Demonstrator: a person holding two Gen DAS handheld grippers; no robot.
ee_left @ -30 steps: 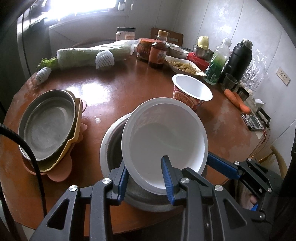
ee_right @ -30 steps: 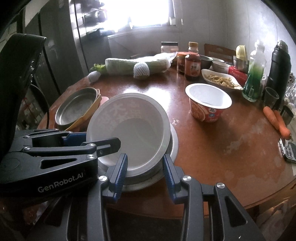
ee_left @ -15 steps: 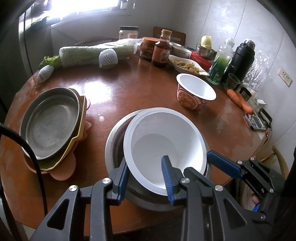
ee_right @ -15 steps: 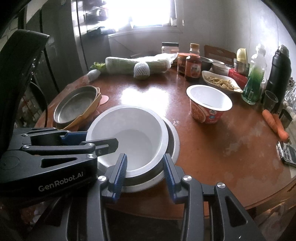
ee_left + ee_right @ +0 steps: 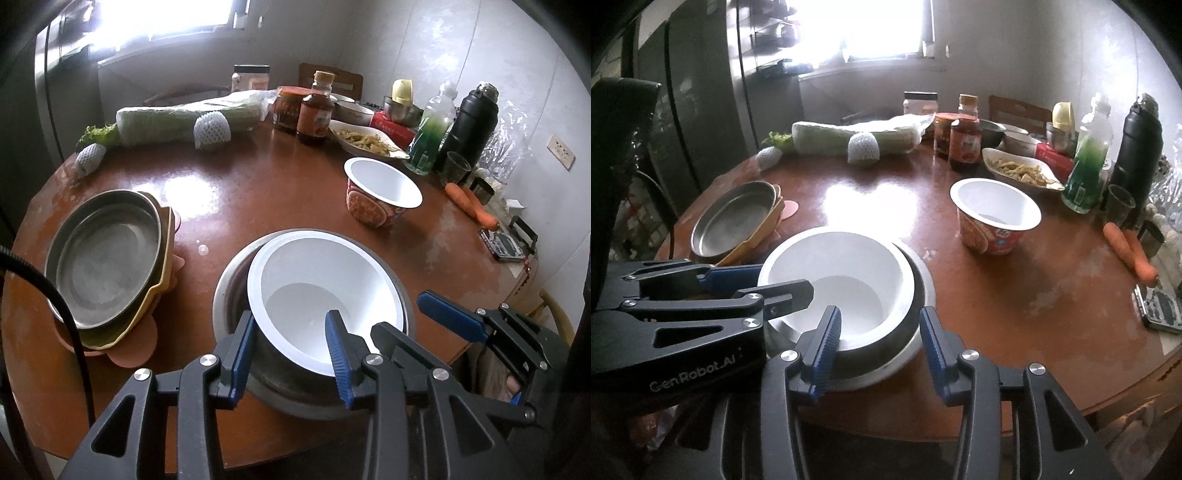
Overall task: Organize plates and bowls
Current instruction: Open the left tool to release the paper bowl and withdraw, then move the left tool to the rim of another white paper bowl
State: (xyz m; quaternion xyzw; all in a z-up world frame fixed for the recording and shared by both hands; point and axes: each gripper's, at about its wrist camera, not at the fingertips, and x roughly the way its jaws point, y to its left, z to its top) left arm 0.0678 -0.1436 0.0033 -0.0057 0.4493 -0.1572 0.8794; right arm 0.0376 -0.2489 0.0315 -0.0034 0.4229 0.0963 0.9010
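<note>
Fingers of both grippers just loosening, straddling one white bowl's rim; two bowls beneath.

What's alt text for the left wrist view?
Left gripper straddles the near rim of a white bowl nested in a metal bowl on a round table; its jaws have just been opening. Stacked plates sit left, a noodle cup beyond.

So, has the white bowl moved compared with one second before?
Yes. The white bowl was tilted up above the metal bowl; now it sits level, nested inside it, with the left gripper jaws just opening around its rim.
</note>
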